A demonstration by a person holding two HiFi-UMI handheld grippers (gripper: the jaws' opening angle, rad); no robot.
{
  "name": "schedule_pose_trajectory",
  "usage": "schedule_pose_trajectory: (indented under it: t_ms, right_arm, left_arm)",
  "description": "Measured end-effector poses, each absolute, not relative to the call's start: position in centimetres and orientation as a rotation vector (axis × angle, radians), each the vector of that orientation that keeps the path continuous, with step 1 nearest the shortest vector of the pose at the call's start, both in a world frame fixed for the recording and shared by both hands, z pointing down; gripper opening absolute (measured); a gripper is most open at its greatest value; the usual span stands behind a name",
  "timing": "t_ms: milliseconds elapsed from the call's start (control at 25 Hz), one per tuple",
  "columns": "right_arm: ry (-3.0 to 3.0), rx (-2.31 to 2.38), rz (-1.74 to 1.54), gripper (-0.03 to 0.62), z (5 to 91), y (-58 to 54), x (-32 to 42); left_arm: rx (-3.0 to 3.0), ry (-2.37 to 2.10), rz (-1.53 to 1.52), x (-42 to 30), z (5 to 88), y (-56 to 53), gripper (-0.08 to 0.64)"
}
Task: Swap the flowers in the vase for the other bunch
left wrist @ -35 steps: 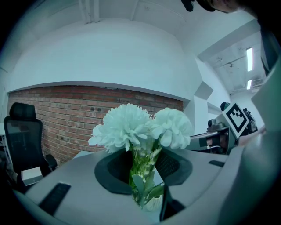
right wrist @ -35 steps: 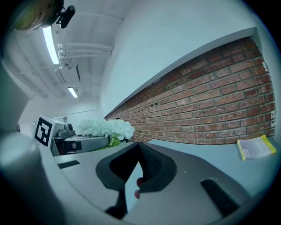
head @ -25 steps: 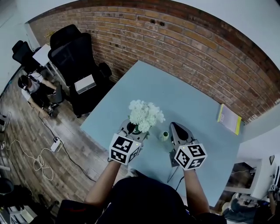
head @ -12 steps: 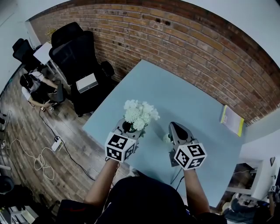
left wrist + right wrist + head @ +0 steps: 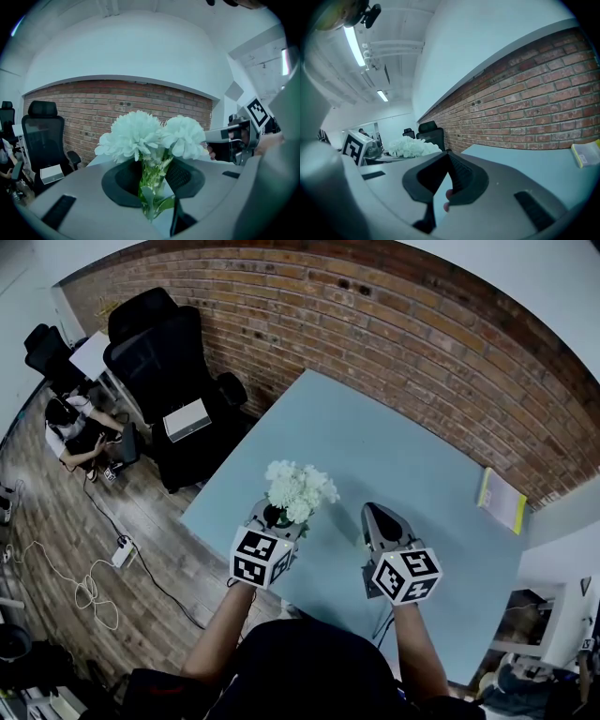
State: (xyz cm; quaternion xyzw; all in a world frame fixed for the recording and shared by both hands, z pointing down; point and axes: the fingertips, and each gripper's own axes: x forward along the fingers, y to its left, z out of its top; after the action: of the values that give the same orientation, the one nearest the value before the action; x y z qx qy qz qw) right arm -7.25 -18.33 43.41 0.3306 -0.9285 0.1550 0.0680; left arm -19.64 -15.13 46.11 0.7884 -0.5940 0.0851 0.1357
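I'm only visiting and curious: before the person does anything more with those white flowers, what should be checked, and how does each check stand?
1. Left gripper clamps the white flowers by the stems: ok.
2. Blooms upright, clear of the pads: ok.
3. Right gripper free to help: cannot tell; its jaws are together and a pinkish bit shows beneath them.
4. Vase in sight: not ok; no view shows it.
5. Other bunch found: not ok; none visible.
6. Yellow pad away from both grippers on the table: ok.

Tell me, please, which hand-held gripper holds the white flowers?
The left hand-held gripper: its jaws clamp the stems of the white flowers; the right hand-held gripper stands apart.
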Motion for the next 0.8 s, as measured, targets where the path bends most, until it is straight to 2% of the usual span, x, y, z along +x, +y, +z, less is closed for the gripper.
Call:
schedule_pose_trajectory:
  t_ms: [800]
  right_arm:
    - [-2.738,1.027,0.514,0.012,45.4,-19.9,-10.3]
  left_arm:
    - [2.268,-1.659,0.371,-22.3,50.1,-16.8,0.135]
